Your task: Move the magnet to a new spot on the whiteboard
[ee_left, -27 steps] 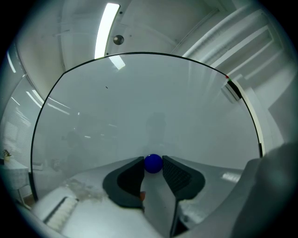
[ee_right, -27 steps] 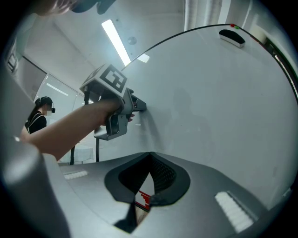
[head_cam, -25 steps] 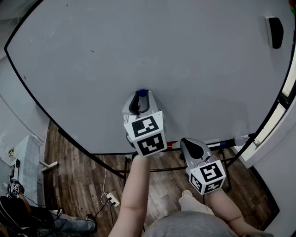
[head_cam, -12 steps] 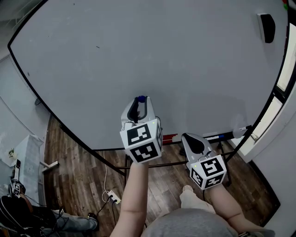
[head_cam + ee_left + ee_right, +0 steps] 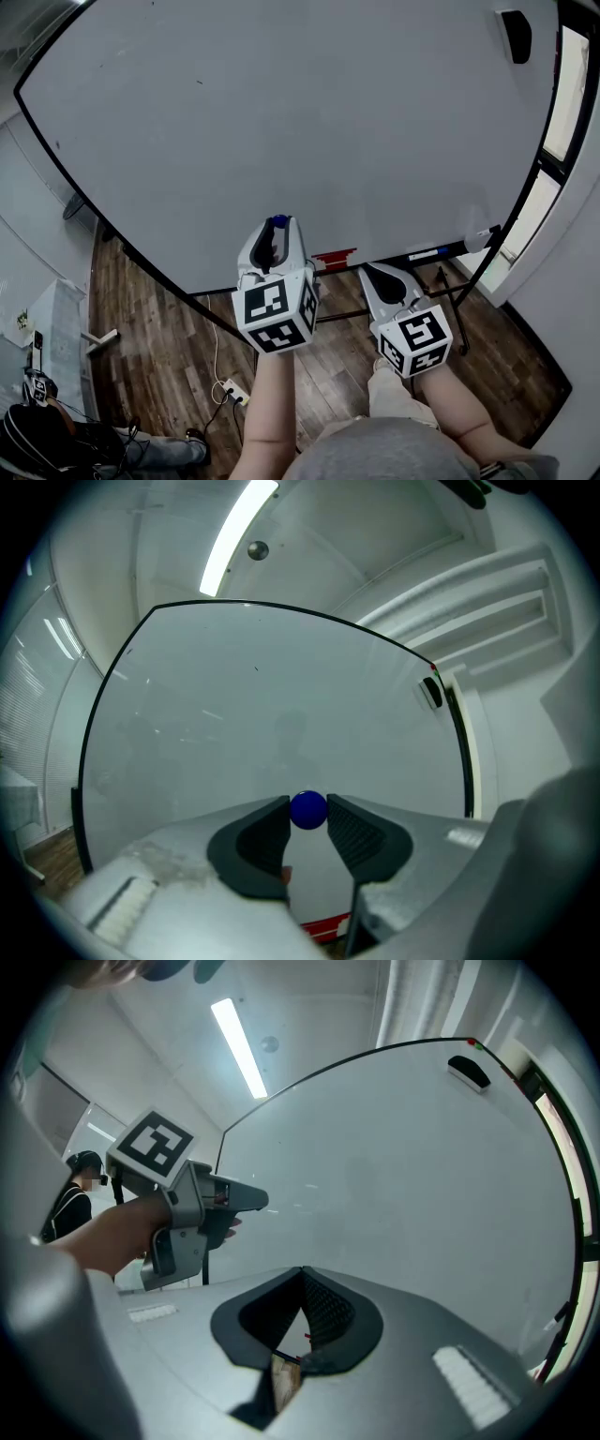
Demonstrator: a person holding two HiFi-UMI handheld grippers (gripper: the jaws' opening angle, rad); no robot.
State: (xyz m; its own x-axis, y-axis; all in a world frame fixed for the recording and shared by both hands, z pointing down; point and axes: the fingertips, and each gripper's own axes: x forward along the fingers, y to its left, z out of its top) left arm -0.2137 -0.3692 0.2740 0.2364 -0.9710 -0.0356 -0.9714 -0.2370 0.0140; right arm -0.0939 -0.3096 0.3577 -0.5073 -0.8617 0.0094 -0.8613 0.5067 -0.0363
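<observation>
The small round blue magnet (image 5: 308, 810) is grasped between the jaw tips of the left hand-held gripper (image 5: 278, 227) and is held off the large white black-framed whiteboard (image 5: 309, 122), in front of its lower edge. The pick-up is therefore judged to be done; a fresh spot has yet to be reached and the magnet set against the board and released. The right hand-held gripper (image 5: 302, 1283) is clenched on nothing and is kept low, beside the left one. A black eraser (image 5: 514, 36) is seen at the board's upper right corner, and a red block (image 5: 335, 260) and markers (image 5: 427, 253) along the bottom ledge. Little else is seen on the board's face, so no obstacle to placing is expected. A white power strip (image 5: 232, 395) lies on the wooden floor (image 5: 159, 347) below.
</observation>
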